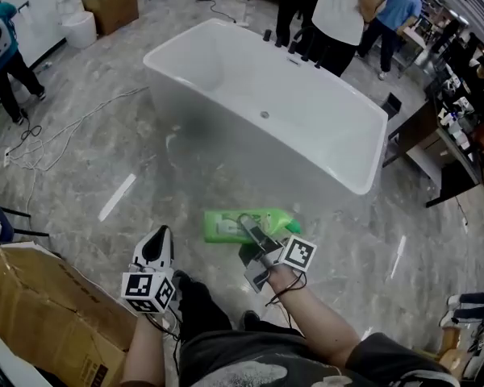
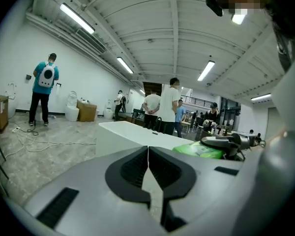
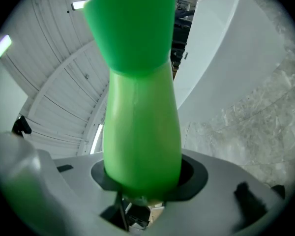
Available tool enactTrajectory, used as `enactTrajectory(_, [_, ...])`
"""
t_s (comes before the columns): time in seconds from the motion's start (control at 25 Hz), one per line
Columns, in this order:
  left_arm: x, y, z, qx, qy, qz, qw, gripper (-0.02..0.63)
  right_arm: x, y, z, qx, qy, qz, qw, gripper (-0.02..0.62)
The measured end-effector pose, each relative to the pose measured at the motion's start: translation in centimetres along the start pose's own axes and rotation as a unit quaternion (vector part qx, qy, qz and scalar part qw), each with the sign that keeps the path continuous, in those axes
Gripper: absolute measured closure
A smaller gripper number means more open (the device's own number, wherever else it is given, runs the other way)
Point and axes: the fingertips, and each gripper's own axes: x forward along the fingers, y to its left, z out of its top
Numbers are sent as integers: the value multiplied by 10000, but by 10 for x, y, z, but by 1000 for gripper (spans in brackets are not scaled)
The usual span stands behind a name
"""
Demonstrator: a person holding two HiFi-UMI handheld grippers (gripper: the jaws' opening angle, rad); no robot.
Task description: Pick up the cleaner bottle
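The green cleaner bottle (image 1: 224, 226) hangs on its side above the marble floor, just in front of the white bathtub (image 1: 226, 131). My right gripper (image 1: 251, 227) is shut on it; in the right gripper view the bottle's body (image 3: 140, 107) fills the space between the jaws, its wide end pointing away. My left gripper (image 1: 159, 239) is to the left of the bottle, apart from it, shut with nothing in it. In the left gripper view its jaws (image 2: 148, 154) meet in a thin line, and the bottle (image 2: 199, 150) shows at the right.
A large cardboard box (image 1: 40, 305) sits close at my lower left. Cables (image 1: 56, 139) trail across the floor at the left. Several people (image 1: 339, 14) stand behind the tub. Desks and clutter (image 1: 460, 127) line the right side.
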Motion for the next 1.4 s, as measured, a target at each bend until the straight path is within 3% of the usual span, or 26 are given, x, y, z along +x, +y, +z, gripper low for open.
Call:
enactTrajectory(0.16, [-29, -66, -12, 59, -57, 117, 9999, 591, -74, 1, 11, 283, -50, -40, 9996, 397])
enactTrajectory(0.48, [-84, -155, -44, 150, -205, 227, 9994, 591, -193, -15, 8, 121, 83, -153, 9998, 397])
enactTrajectory(1.04, [-116, -181, -30, 176, -316, 130, 9993, 591, -214, 22, -12, -154, 210, 68, 9996, 397])
enactTrajectory(1.4, [-172, -204, -24, 271, -417, -217, 9985, 591, -254, 65, -49, -146, -152, 157, 9997, 397])
